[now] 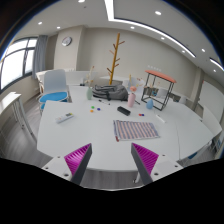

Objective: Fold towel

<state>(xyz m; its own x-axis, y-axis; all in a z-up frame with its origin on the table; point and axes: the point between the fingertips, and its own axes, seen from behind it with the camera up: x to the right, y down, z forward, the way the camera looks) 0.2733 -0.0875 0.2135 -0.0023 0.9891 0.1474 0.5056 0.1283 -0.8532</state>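
White counter (95,130) w/ checked towel (135,130) lying flat, unfolded, beyond the jaws; wooden coat stand (116,58) well behind towel. Gripper (112,160) jaws wide apart, holding nothing.

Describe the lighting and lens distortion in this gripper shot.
Gripper view: ceiling light strips and a window light the room evenly; strong fisheye bends the white table edge and the walls; the towel lies flat beyond the open gripper, with no harsh shadows or glare.
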